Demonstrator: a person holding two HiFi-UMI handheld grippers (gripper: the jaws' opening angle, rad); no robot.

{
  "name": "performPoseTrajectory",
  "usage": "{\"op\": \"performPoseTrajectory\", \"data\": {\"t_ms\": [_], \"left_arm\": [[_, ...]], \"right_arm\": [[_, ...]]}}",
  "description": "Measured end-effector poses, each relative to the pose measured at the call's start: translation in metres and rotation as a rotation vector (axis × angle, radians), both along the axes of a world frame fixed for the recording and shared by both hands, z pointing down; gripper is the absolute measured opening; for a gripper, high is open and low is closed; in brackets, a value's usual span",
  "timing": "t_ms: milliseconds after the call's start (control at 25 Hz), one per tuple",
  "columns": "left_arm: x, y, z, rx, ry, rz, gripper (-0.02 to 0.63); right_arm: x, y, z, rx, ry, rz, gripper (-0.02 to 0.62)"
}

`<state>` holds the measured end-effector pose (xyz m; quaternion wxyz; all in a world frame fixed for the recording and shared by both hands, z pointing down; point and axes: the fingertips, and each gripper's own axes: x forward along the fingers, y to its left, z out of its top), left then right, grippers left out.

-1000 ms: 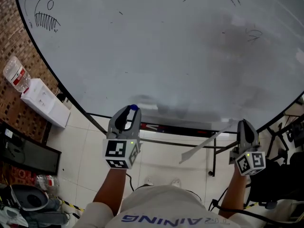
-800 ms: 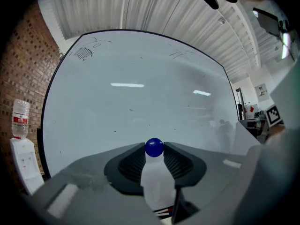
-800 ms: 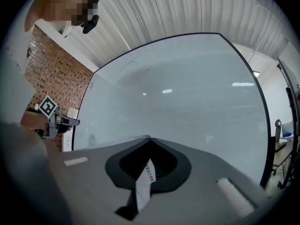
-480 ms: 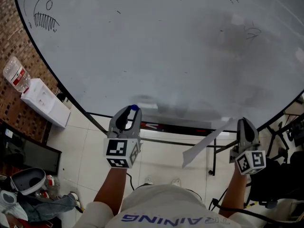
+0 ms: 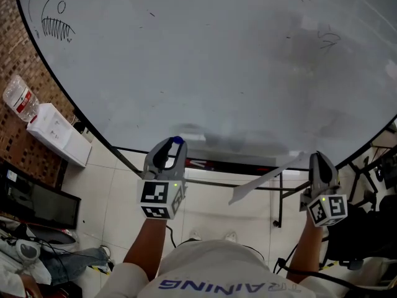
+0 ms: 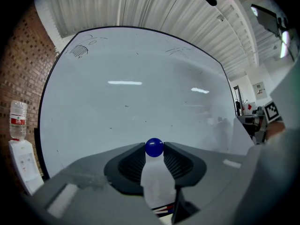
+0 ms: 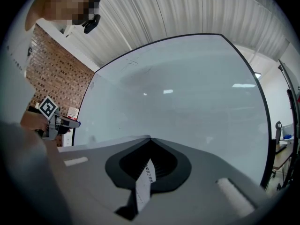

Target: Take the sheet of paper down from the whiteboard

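The large whiteboard (image 5: 217, 61) fills the head view, with a few pen sketches and no paper on it. My right gripper (image 5: 315, 158) is shut on one edge of the white sheet of paper (image 5: 260, 182). The sheet hangs off the board and stretches left over the floor. In the right gripper view the paper (image 7: 144, 184) is pinched between the closed jaws of my right gripper (image 7: 150, 140). My left gripper (image 5: 175, 143) points level at the board's lower edge. It is shut on a blue-headed magnet (image 6: 154, 147) with a pale stem.
A marker tray (image 5: 208, 164) runs under the board, with stand legs (image 5: 279, 198) below it. At left are a brick wall (image 5: 11, 39), a water bottle (image 5: 17, 97), a white box (image 5: 57, 133) and a dark screen (image 5: 31, 200). Someone crouches at the lower left (image 5: 37, 269).
Both grippers have stayed put. The paper's free end has fluttered and now hangs a little higher and further left. The figure at the lower left has shifted.
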<state>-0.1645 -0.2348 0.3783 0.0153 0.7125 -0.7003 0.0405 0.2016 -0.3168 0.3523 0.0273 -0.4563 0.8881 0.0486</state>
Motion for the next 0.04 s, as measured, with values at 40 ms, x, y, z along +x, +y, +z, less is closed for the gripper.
{"op": "performPoseTrajectory", "data": {"t_ms": [40], "left_arm": [[-0.0002,-0.0002,0.0001,-0.001,0.002,0.000,0.132]], "right_arm": [[-0.0001,-0.0003,-0.0001,0.000,-0.001,0.001,0.006]]}}
